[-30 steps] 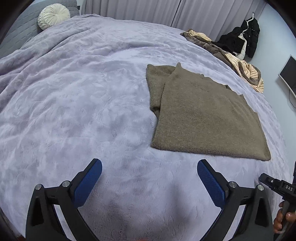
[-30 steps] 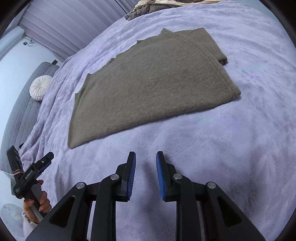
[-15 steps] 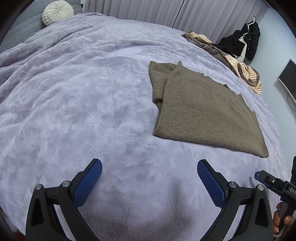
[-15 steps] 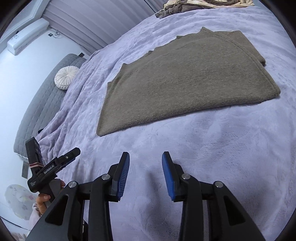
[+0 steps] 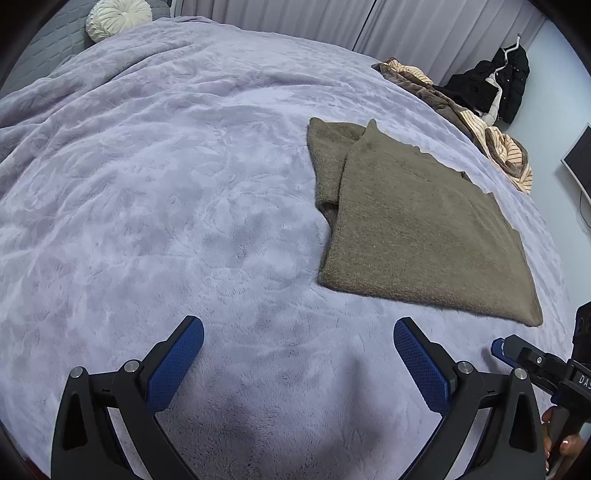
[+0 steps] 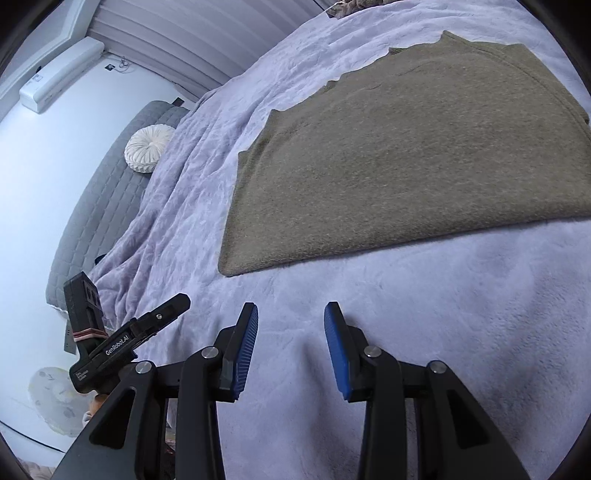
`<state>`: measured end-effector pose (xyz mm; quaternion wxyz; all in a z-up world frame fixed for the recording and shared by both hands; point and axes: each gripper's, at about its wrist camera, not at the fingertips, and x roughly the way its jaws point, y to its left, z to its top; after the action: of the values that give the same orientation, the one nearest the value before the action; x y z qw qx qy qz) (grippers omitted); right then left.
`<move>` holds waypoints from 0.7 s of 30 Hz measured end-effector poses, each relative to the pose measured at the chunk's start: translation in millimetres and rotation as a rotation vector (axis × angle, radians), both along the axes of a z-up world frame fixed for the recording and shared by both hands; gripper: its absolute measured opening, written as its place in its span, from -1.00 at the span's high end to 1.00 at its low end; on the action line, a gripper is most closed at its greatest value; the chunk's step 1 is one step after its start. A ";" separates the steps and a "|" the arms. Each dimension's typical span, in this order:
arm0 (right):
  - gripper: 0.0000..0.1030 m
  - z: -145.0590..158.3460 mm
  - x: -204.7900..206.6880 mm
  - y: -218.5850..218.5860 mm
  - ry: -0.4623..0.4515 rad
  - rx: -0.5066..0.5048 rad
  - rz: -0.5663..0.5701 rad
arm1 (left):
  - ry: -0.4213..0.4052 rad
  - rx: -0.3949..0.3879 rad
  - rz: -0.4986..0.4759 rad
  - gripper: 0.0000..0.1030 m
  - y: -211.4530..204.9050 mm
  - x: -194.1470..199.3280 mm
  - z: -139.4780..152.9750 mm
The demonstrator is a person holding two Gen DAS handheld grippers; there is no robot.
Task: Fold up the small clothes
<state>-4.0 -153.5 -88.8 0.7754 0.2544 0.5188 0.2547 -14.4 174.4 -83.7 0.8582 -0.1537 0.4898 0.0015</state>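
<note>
Over the lilac blanket point(image 5: 155, 206), nearest us, the left gripper point(image 5: 298, 345) gapes wide with nothing in it; the right gripper point(image 6: 291, 334) is parted narrowly, also bare. Just beyond both lies the folded olive sweater point(image 5: 417, 229) flat; farther off, a round cushion point(image 5: 118, 16).

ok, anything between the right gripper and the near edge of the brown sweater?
Nothing but bare lavender blanket. In the right wrist view the right gripper is open and empty, short of the sweater, with only blanket fabric in the gap.
</note>
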 end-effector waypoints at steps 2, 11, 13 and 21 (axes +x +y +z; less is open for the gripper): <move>0.17 -2.6 7.0 7.7 0.009 0.006 0.008 | 0.010 -0.003 -0.001 -1.00 1.8 4.7 -2.5; 0.17 -28.0 35.0 37.0 0.086 0.089 -0.013 | 0.022 -0.023 -0.009 -1.00 7.0 21.3 -8.8; 0.17 -34.1 40.1 41.0 0.106 0.109 -0.026 | 0.024 -0.027 -0.009 -1.00 8.4 24.2 -10.4; 0.15 -46.7 54.5 48.0 0.150 0.159 -0.076 | 0.042 -0.041 -0.019 -1.00 6.2 33.3 -19.5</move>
<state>50.5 -105.5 -135.5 0.7208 0.3530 0.5435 0.2458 18.9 180.6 -103.2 0.8443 -0.1664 0.5091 -0.0134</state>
